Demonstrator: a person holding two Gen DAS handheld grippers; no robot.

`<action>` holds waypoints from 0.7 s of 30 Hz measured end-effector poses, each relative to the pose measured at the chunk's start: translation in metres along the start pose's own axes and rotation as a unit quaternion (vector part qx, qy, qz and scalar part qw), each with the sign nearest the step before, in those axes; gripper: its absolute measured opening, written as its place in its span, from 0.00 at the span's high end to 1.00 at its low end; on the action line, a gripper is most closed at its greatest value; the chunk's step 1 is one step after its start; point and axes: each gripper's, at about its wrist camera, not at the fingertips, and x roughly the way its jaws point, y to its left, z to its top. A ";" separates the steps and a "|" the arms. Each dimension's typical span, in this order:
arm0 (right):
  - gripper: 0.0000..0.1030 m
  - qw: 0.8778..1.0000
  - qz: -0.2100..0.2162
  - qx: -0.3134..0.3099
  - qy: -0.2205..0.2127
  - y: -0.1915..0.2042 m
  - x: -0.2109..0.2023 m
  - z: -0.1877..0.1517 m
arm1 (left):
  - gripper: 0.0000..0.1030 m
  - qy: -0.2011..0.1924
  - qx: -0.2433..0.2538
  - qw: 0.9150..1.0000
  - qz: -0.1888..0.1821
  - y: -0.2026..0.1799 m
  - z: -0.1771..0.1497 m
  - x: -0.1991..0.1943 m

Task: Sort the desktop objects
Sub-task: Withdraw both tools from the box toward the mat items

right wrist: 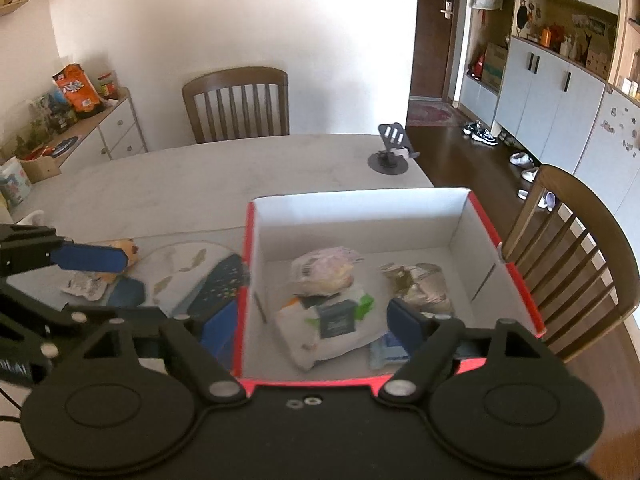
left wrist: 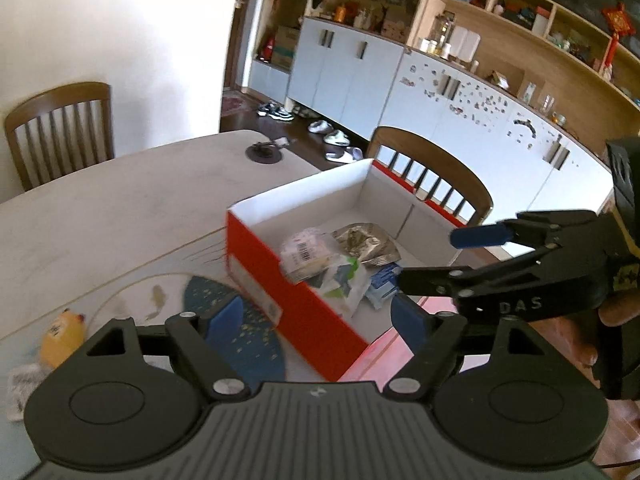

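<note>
A red box with a white inside (left wrist: pixel 256 280) (right wrist: pixel 460 216) stands on the table. It holds a clear bag with a barcode (left wrist: pixel 306 250) (right wrist: pixel 324 270), a white and green packet (left wrist: pixel 344 280) (right wrist: pixel 332 320), a silver foil wrapper (left wrist: pixel 366 242) (right wrist: pixel 420 286) and a light blue packet (left wrist: pixel 382 286) (right wrist: pixel 384 350). My left gripper (left wrist: pixel 318 320) is open and empty, just above the box's near corner. My right gripper (right wrist: pixel 316 326) is open and empty, over the box's near wall. A yellow toy (left wrist: pixel 62 336) (right wrist: pixel 126 250) and a crumpled white wrapper (left wrist: pixel 20 390) (right wrist: pixel 86 286) lie on the table left of the box.
A round placemat with fish and a dark blue patch (left wrist: pixel 224 320) (right wrist: pixel 200 276) lies beside the box. A black phone stand (right wrist: pixel 392 152) (left wrist: pixel 266 150) sits at the far table edge. Wooden chairs stand behind (right wrist: pixel 240 100) and to the right (right wrist: pixel 580 256).
</note>
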 end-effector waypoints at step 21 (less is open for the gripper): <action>0.15 1.000 0.021 -0.008 0.003 0.093 -0.009 -0.043 | 0.15 -0.010 -0.030 0.998 0.048 0.064 -0.059 -0.075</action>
